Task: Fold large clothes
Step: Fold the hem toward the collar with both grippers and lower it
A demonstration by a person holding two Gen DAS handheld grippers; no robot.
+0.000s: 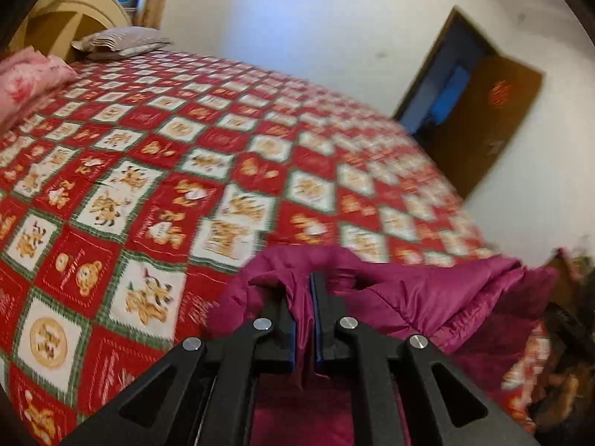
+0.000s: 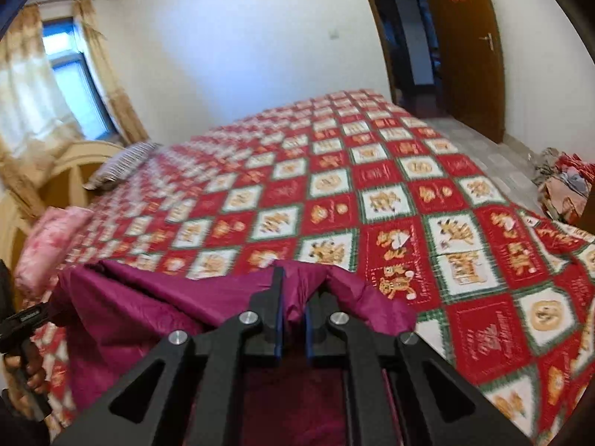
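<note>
A large magenta quilted garment (image 1: 446,297) hangs between my two grippers above a bed. My left gripper (image 1: 305,286) is shut on a bunched edge of it, with fabric pinched between the blue pads. In the right wrist view the same magenta garment (image 2: 148,304) stretches off to the left. My right gripper (image 2: 293,290) is shut on another edge of it. The left gripper's handle and the hand holding it (image 2: 22,338) show at the left edge of the right wrist view. The lower part of the garment is hidden below the grippers.
The bed carries a red, white and green patchwork cover (image 1: 186,171) (image 2: 409,204). A pink pillow (image 1: 26,81) (image 2: 48,245) and a striped pillow (image 1: 122,42) lie by the wooden headboard (image 2: 74,174). A brown door (image 2: 468,48) stands open. A clothes pile (image 2: 565,186) lies on the floor.
</note>
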